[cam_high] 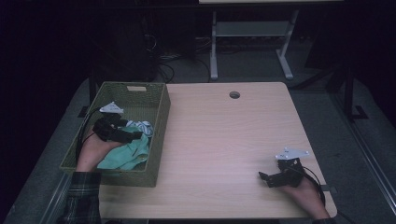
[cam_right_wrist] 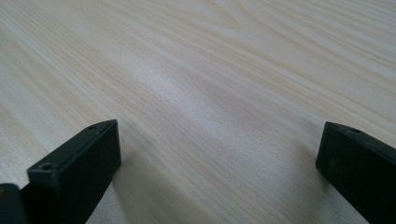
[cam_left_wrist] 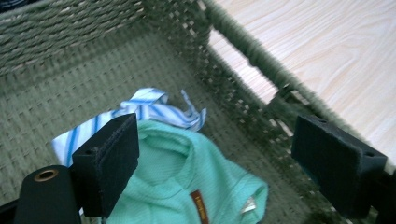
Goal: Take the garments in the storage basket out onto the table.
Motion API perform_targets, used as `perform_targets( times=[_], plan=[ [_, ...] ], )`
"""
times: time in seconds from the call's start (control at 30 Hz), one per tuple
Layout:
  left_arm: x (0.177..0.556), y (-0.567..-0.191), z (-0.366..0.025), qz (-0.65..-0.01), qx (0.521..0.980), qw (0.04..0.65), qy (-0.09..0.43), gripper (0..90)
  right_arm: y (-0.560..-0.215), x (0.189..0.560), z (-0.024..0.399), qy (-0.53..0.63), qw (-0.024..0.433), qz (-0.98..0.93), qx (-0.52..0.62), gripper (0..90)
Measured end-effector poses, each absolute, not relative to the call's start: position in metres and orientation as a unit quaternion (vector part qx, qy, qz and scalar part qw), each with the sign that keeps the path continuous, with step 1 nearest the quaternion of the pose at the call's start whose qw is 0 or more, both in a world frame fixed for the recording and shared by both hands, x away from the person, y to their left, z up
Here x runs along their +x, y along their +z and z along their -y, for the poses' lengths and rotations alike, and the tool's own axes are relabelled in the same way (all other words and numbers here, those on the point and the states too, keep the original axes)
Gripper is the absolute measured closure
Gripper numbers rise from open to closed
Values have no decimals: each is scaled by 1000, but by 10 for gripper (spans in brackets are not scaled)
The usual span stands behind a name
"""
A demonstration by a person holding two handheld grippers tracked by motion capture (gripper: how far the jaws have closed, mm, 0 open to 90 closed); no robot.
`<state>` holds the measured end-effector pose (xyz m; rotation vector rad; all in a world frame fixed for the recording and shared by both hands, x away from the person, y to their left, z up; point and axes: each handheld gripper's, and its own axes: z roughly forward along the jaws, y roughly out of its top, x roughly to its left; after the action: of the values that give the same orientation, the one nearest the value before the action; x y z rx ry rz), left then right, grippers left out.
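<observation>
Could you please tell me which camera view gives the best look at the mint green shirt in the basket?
The left gripper view shows the mint green shirt best: close up between the open jaws, with collar and brown label plain, lying in the woven basket beside a blue striped cloth. The high view shows it small, partly behind the left gripper. The right gripper view looks onto the table.

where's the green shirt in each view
high view: the green shirt lies in the near end of the woven basket, under the left gripper.
left gripper view: bottom centre, between the open jaws.
right gripper view: not in it, just the table.
shared landmark: the blue striped cloth beside the shirt.
</observation>
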<state>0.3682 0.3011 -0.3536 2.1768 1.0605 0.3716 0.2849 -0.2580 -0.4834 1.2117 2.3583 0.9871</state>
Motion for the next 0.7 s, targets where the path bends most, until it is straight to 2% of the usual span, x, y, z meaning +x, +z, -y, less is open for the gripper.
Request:
perform_targets(
  times=[0.7],
  plan=[
    [379, -384, -304, -417, 848, 307, 112, 224, -483, 285, 258, 345, 155, -823, 423, 0]
  ],
)
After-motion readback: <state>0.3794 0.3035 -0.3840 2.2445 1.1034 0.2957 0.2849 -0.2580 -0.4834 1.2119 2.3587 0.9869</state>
